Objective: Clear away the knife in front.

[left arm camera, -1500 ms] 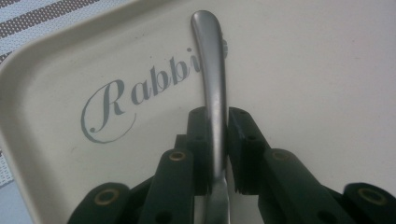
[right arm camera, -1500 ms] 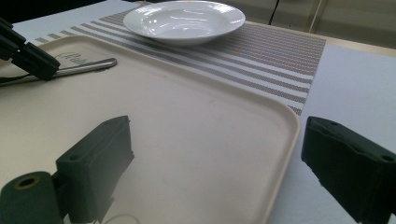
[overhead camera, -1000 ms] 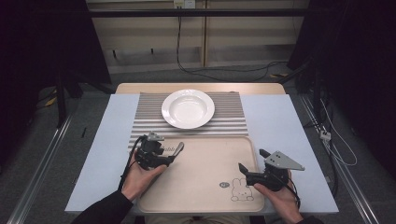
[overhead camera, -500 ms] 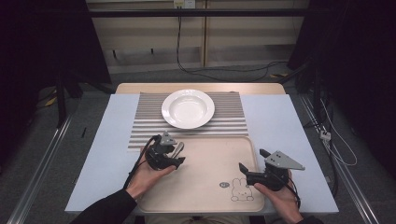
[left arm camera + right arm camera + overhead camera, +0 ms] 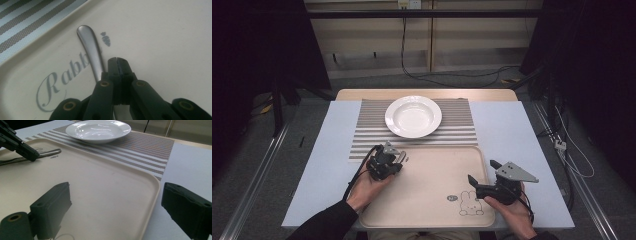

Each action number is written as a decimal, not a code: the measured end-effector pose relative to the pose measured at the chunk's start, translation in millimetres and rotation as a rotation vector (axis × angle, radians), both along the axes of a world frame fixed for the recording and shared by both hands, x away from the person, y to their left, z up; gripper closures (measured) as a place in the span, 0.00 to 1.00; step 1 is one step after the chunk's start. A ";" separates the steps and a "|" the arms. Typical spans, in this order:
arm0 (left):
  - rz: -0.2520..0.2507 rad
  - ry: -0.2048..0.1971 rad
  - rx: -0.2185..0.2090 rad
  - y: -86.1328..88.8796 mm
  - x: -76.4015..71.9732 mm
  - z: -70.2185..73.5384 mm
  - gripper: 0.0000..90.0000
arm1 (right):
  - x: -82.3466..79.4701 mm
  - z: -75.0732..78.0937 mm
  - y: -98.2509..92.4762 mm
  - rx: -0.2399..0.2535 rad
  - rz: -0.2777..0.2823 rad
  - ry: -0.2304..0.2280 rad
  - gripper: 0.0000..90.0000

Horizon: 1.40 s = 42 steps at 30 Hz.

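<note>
A metal utensil handle (image 5: 91,47) lies flat in the far left corner of the beige tray (image 5: 432,185), over the printed word there. My left gripper (image 5: 117,58) sits low over it. Its jaws have just been closing and now meet tip to tip, with no metal showing in the seam. The handle runs under the left jaw, and I cannot tell whether it is pinched. In the right gripper view, the left gripper (image 5: 31,157) rests against the handle (image 5: 47,153). My right gripper (image 5: 483,171) hovers open over the tray's near right part, holding nothing.
A white deep plate (image 5: 413,116) stands empty on the striped placemat (image 5: 367,135) beyond the tray. A pale blue cloth (image 5: 512,135) covers the table on both sides. A rabbit drawing (image 5: 471,205) is printed near the tray's front right corner.
The left gripper's jaws have gone from open to shut over the utensil handle, and the gripper shifted slightly. The right gripper has stayed where it was.
</note>
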<state>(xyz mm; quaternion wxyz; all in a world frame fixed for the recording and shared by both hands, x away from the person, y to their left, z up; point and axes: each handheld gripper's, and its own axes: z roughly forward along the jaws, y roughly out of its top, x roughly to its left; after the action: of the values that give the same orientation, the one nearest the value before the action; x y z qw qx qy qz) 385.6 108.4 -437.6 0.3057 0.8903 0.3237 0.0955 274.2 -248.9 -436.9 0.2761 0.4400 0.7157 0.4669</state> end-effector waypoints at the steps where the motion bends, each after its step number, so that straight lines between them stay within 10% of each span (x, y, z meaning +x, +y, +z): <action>1: 0.000 -0.003 0.004 2.1 0.9 0.3 1.00 | 0.0 0.0 -0.2 0.000 0.001 -0.001 0.10; 42: 0.114 0.033 -0.005 42.8 4.1 1.8 1.00 | -0.8 0.5 -1.3 -0.007 -0.018 -0.001 0.10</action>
<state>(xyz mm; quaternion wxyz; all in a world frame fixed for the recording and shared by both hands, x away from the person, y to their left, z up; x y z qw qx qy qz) 389.7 151.2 -435.8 0.2965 0.8711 0.3791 0.0976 273.4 -250.2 -436.4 0.2824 0.4453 0.7131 0.4620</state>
